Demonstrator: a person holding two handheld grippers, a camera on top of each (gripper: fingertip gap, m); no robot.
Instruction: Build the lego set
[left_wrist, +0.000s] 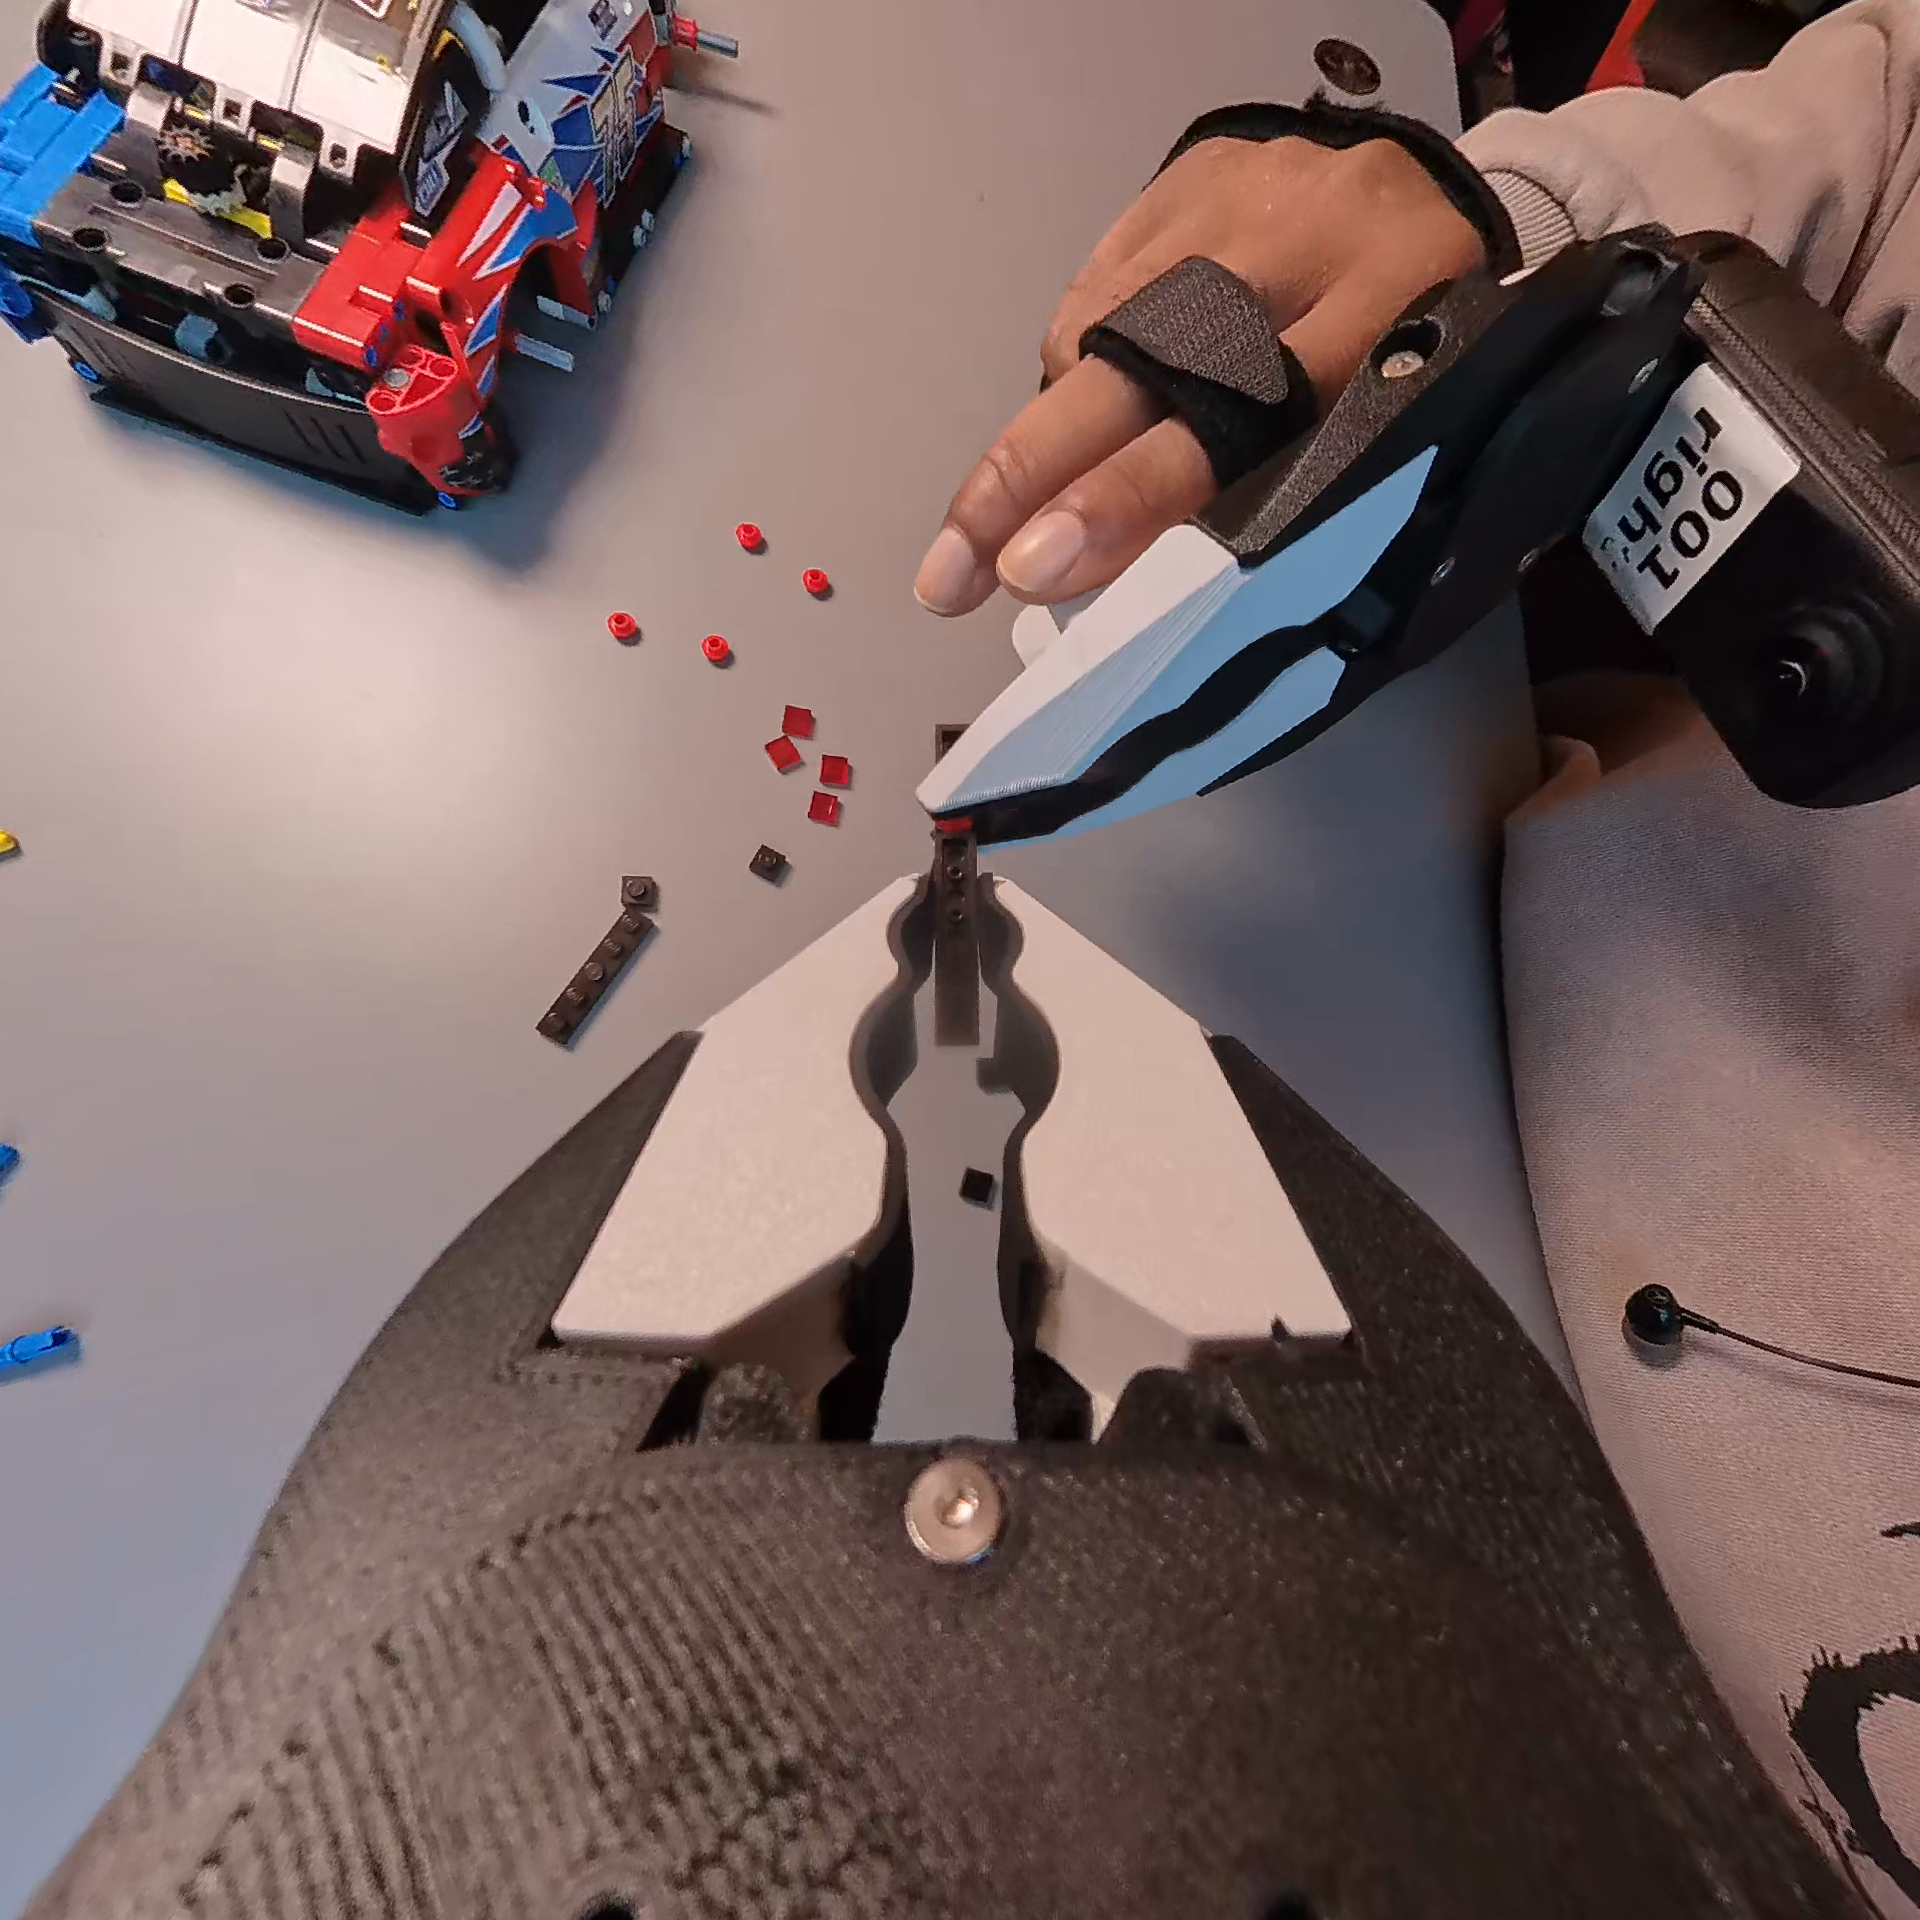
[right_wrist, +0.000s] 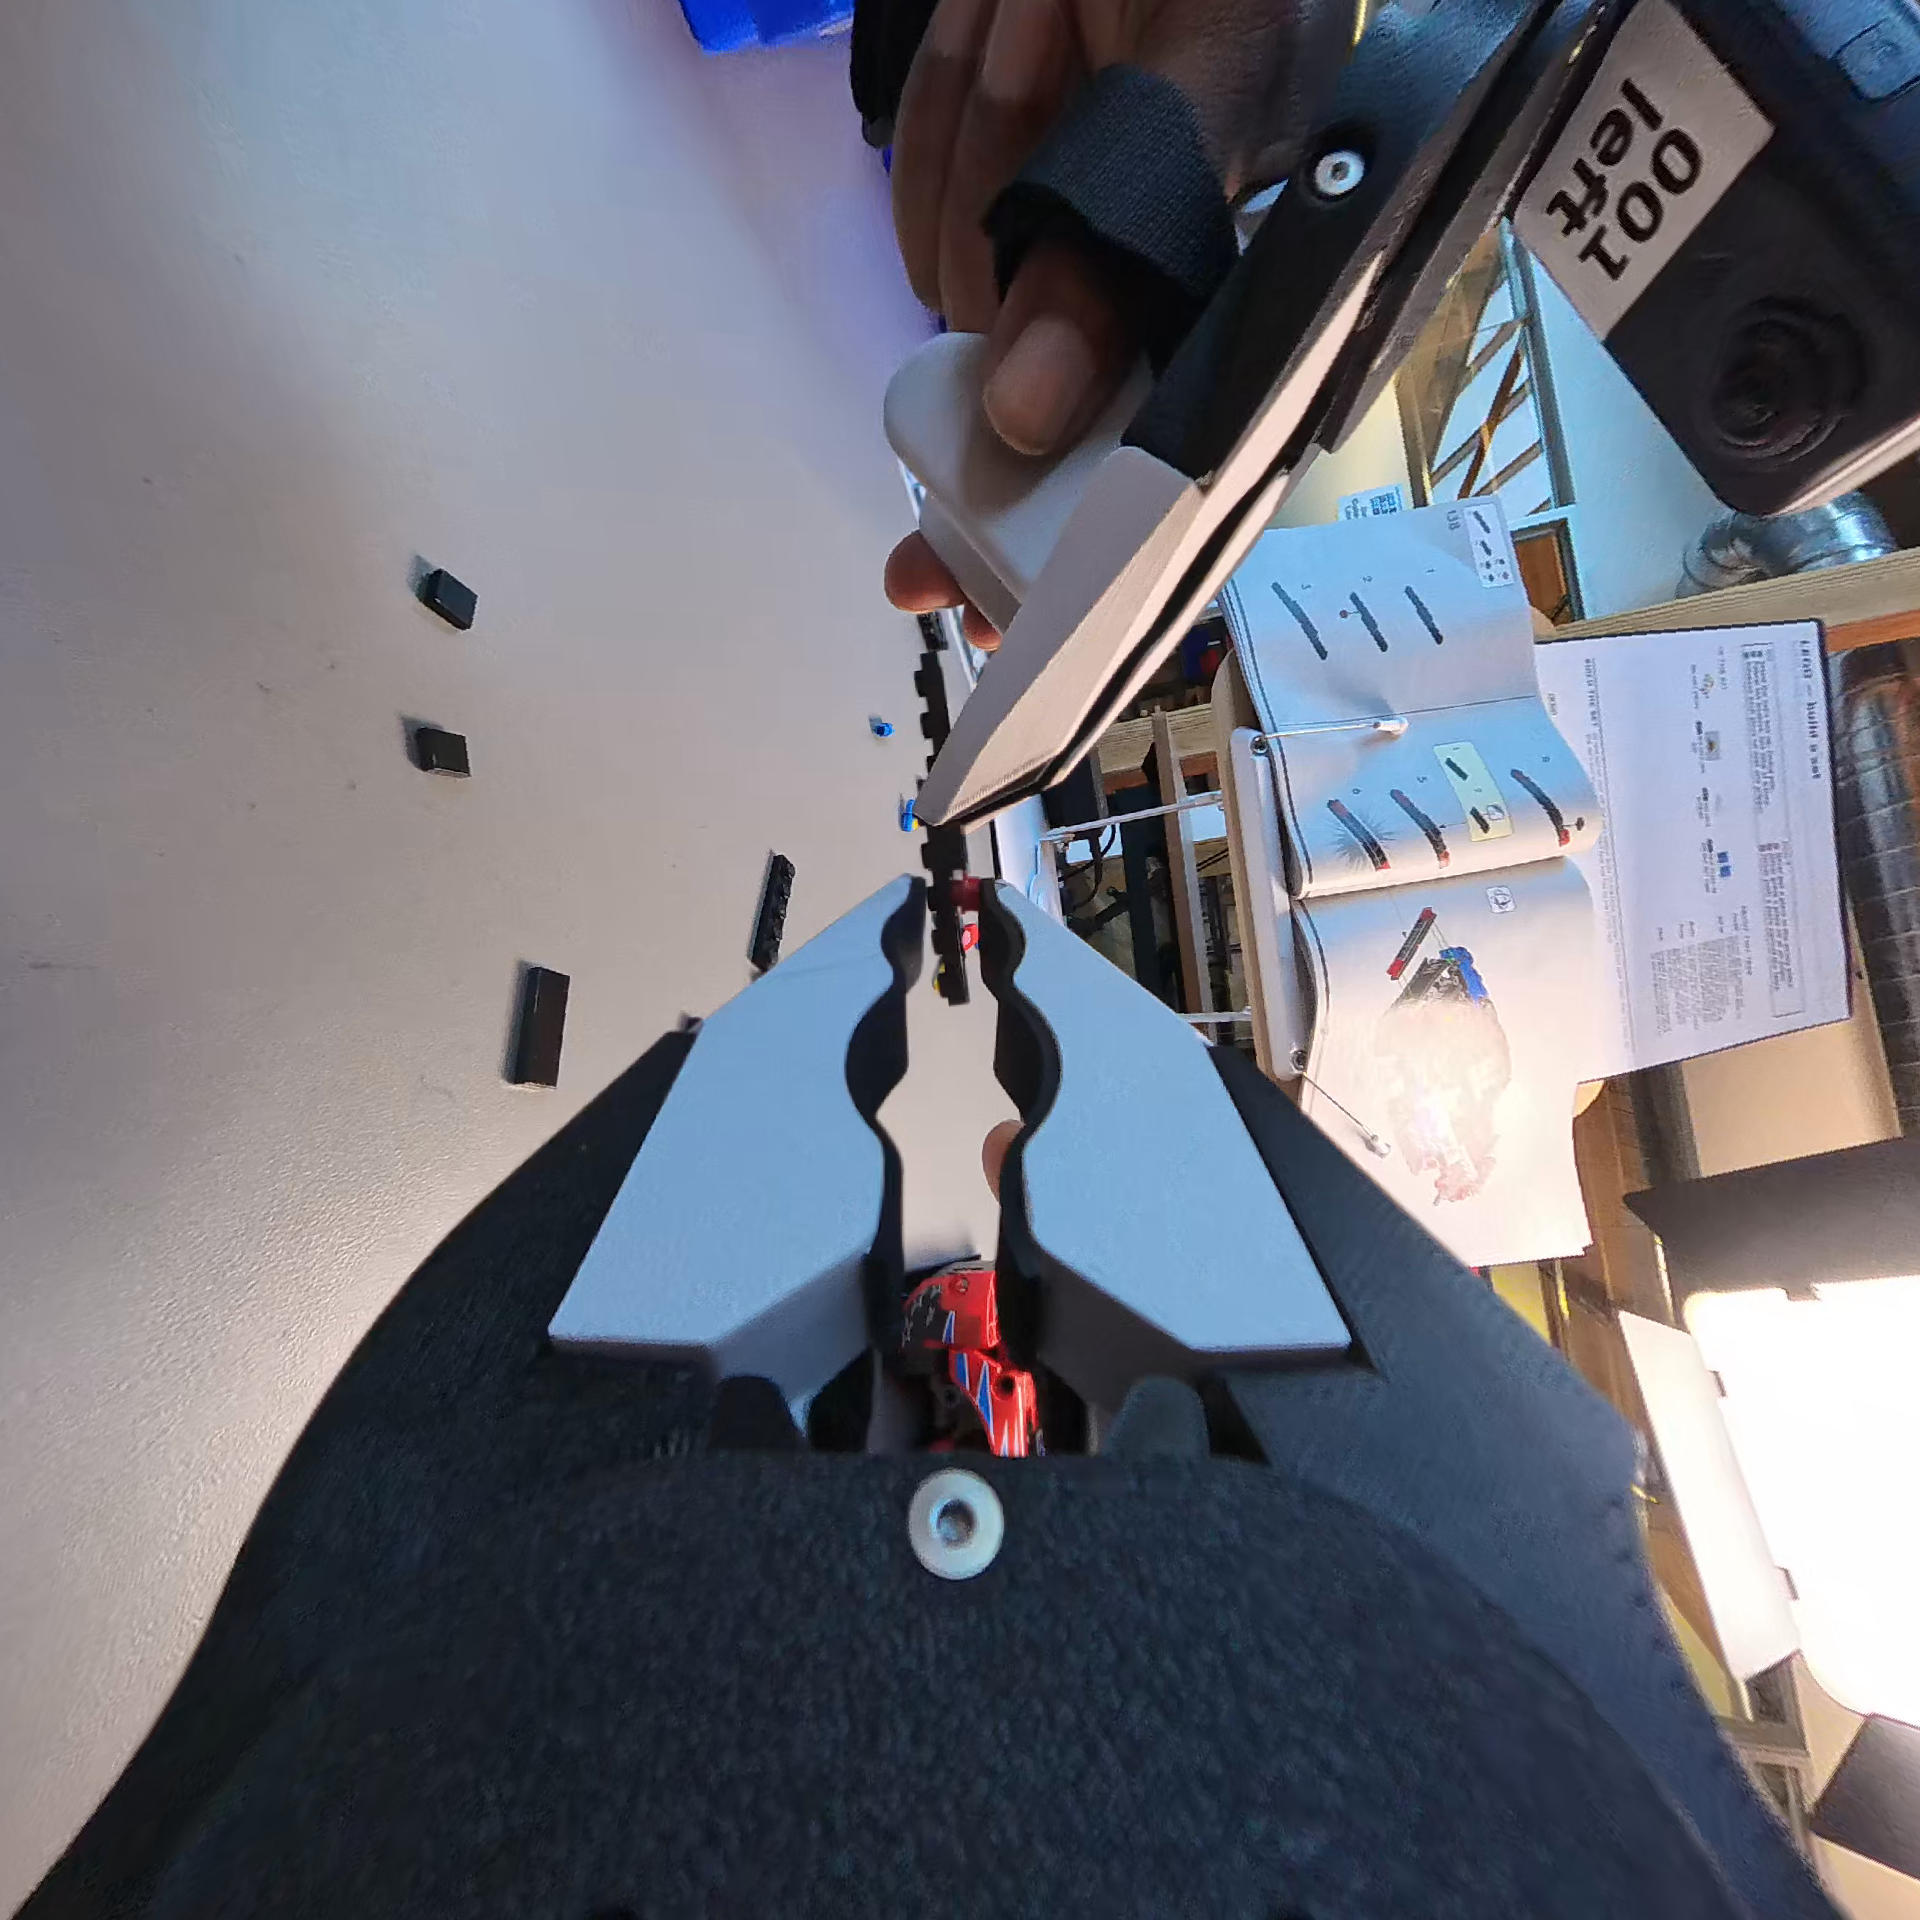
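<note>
Above the table (left_wrist: 312, 727), left tongs (left_wrist: 956, 883) clamping a black plate (left_wrist: 957, 956), right tongs (right_wrist: 951, 894) pinching a red stud (right_wrist: 966, 890) against it.

Both grippers met tip to tip above the table.
The left gripper (left_wrist: 956, 883) pointed forward, its jaws clamped on something thin at the tips. The right gripper (left_wrist: 951, 821) angled down from the right, jaws pinched nearly together, with the right hand (left_wrist: 1195, 343) strapped to its handle, fingers (left_wrist: 1039, 551) extended.
</note>
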